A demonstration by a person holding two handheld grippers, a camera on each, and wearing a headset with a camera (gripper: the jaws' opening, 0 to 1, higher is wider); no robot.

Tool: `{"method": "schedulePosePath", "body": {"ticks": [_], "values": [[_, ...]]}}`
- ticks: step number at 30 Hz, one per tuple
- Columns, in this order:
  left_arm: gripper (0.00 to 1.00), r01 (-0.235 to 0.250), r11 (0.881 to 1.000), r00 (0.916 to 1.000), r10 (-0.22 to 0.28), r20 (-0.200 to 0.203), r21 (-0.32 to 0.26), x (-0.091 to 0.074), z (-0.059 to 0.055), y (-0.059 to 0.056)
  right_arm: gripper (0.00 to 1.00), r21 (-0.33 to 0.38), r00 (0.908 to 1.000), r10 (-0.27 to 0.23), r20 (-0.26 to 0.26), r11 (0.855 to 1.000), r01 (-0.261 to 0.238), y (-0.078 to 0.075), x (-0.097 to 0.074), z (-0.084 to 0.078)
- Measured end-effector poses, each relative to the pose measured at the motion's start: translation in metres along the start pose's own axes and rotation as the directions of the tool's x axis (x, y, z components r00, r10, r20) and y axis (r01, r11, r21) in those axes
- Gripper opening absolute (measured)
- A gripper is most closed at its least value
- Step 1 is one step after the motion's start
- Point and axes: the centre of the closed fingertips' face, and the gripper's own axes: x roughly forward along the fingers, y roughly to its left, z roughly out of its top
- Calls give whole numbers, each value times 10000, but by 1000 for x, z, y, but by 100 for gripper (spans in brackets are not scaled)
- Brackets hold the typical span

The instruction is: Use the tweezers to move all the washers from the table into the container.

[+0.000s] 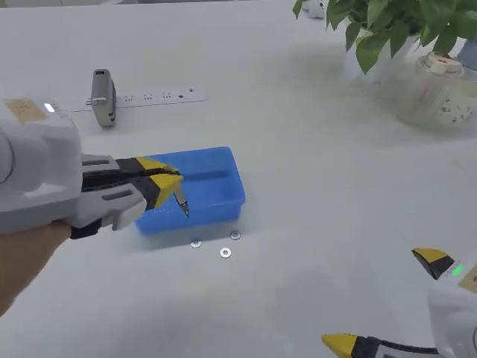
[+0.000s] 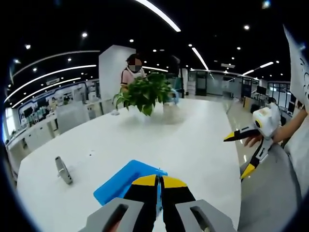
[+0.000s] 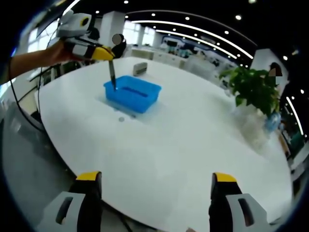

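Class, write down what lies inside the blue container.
The tweezers point down into the container, and the part of its floor that shows looks bare. The left gripper covers its left part, so what lies there cannot be seen.

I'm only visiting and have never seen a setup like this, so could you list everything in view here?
table: one, white, under everything
container: one, blue, on the table left of centre
washers: three, silver, on the table before the container
tweezers: one, grey, tips down at the container
power strip: one, white, behind the container
adapter: one, grey, at the strip's left end
plant: one, green, far right
jar: one, clear, beside the plant
left gripper: one, black with yellow tips, shut on the tweezers
right gripper: one, yellow tips, open, at the near right
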Motion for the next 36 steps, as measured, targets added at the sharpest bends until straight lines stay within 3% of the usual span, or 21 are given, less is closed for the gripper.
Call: {"method": "schedulePosePath", "body": {"ticks": [7,16,36], "values": [[0,208,9996,9995,-213,-247,-209,8,-16,-9,92,-37,10000,-11,-34,10000,10,0,0,0],[0,193,9987,9987,-215,-457,-472,16,-34,-10,91,-60,9999,26,-114,10000,-27,0,1,-1],[0,279,9993,9978,-293,-593,-244,30,-45,-10,90,-83,9998,26,-208,10000,-28,0,2,-4]]}}
